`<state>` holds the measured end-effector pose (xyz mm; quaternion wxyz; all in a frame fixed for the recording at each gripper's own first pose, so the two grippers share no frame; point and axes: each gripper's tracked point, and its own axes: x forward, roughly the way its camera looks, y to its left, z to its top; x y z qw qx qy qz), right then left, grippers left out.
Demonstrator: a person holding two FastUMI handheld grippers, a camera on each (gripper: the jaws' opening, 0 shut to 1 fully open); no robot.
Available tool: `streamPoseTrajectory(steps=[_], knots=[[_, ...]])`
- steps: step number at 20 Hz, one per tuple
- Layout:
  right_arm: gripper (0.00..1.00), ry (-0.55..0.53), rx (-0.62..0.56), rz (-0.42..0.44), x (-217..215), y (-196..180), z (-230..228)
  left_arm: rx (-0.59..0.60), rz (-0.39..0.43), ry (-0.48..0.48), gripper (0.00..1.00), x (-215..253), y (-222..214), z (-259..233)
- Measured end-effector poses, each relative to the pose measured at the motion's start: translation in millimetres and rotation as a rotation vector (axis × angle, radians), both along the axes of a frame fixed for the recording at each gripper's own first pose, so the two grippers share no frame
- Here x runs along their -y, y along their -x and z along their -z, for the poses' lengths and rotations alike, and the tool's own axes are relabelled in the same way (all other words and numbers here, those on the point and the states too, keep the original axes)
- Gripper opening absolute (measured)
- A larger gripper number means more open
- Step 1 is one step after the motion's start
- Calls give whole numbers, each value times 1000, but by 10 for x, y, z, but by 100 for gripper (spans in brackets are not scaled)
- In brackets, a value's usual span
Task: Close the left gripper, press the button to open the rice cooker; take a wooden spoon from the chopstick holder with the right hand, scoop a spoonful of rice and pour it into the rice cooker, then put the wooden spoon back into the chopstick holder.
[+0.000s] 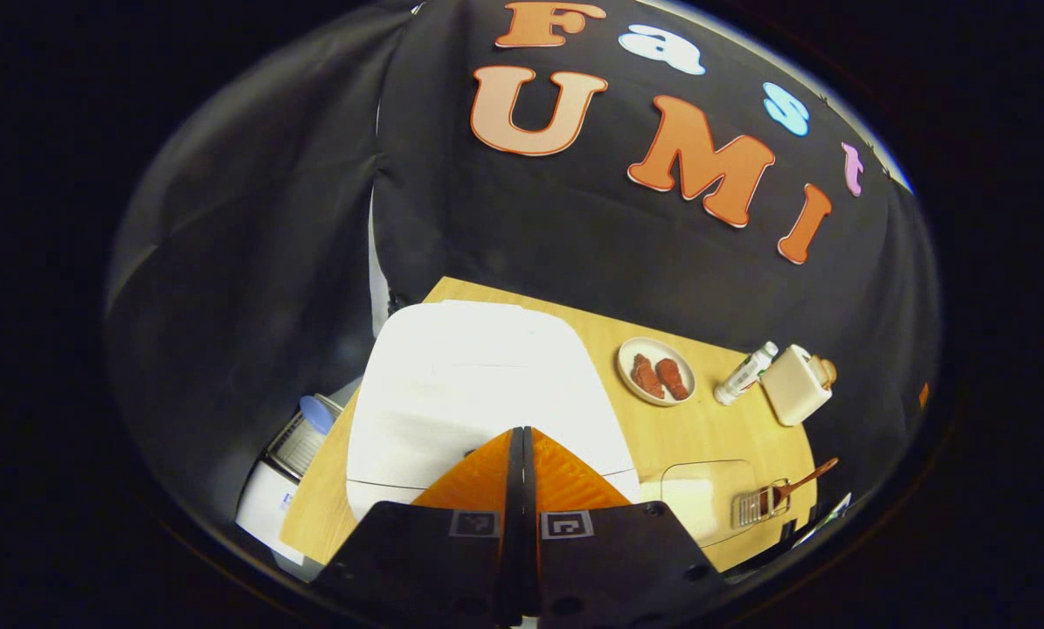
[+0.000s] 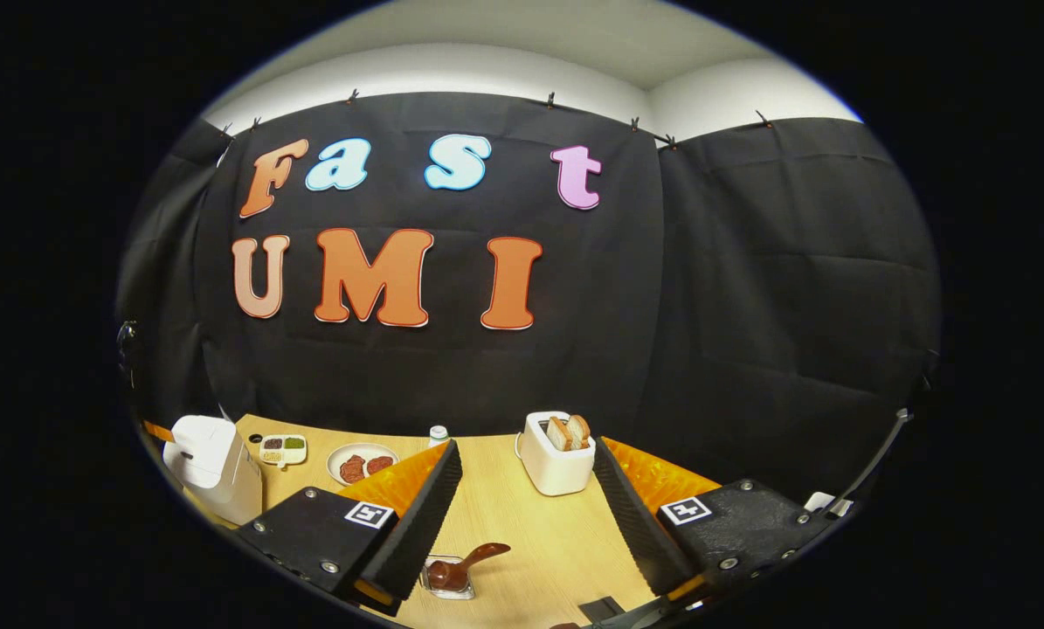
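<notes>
- My left gripper [image 1: 522,434], fingers pressed together on nothing, hangs over the white rice cooker [image 1: 478,393]; I read no label there.
- My right gripper [image 2: 522,489] gapes wide, empty.
- The wooden spoon [image 2: 469,563] stands in its holder, well right of the cooker.

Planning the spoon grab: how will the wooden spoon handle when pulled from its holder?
The wooden spoon looks rigid and probably light. Its curved handle leans out of the small holder, which might tip or slide as the spoon lifts.
</notes>
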<state>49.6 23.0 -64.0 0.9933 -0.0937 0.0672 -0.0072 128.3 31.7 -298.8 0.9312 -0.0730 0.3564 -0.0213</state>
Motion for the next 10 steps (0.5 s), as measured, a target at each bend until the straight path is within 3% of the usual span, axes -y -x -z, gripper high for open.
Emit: streamPoseTrajectory(steps=[10], knots=[[95,3,-36,-8,-55,-81,120,-71,27,-16,3,-11,-39,310]])
